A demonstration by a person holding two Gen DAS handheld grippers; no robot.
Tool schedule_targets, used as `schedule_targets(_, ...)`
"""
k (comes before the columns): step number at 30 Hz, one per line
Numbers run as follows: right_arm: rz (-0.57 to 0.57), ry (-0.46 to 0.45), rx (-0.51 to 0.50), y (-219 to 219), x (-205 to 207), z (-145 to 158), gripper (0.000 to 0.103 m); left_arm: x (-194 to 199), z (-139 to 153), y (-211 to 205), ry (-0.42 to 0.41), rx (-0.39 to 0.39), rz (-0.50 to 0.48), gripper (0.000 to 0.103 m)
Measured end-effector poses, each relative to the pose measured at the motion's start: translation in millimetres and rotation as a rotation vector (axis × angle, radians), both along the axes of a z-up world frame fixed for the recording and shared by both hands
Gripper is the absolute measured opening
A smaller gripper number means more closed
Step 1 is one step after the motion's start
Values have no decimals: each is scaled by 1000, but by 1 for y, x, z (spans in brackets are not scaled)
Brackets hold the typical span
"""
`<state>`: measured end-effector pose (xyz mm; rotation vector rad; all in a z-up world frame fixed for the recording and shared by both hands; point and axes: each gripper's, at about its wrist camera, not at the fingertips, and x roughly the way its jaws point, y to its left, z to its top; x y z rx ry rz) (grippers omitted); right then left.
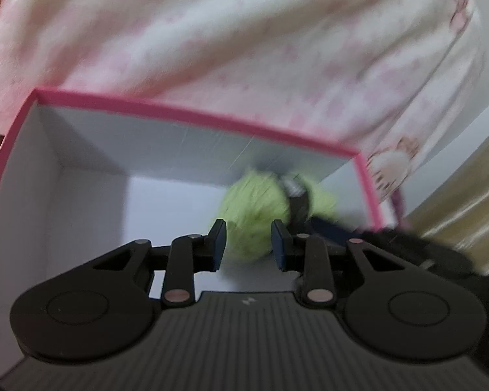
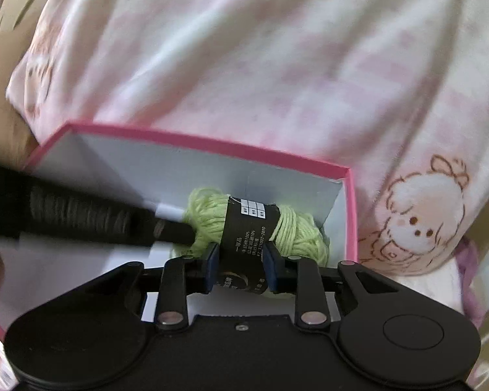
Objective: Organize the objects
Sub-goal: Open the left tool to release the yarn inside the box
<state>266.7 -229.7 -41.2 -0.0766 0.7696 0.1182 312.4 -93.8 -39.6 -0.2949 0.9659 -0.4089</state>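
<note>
Blue pads of right gripper (image 2: 241, 265) pinch black label band of green yarn skein (image 2: 296, 231); jaws narrow, clamped on it. Left gripper (image 1: 249, 247) jaws near closed, pads flank skein's other end (image 1: 254, 208); contact unclear through blur. Skein lies inside pink-rimmed box (image 2: 212, 145), at right far corner by white wall. Beyond box: pink-white cartoon blanket (image 2: 277, 65).

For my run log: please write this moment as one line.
right gripper: shut on green yarn skein | left gripper: shut on same skein | inside pink box
</note>
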Motion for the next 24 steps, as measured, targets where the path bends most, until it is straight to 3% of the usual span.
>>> schedule_targets(5, 84, 46, 3, 0, -21, 1, 30, 12, -22, -10, 91, 22, 26, 23)
schedule_targets(8, 101, 55, -11, -4, -26, -1, 30, 15, -28, -20, 93, 8, 40, 18)
schedule_targets(13, 45, 31, -33, -11, -21, -8, 29, 13, -25, -32, 61, 64, 49, 18)
schedule_targets(15, 47, 29, -11, -14, -23, -3, 33, 8, -23, -27, 60, 61, 46, 22)
schedule_targets(18, 48, 42, 17, -17, -30, -3, 36, 0, -22, -18, 77, 62, 45, 39)
schedule_targets(24, 29, 75, 68, -22, -44, -1, 46, -19, -14, -5, 62, 71, 49, 41)
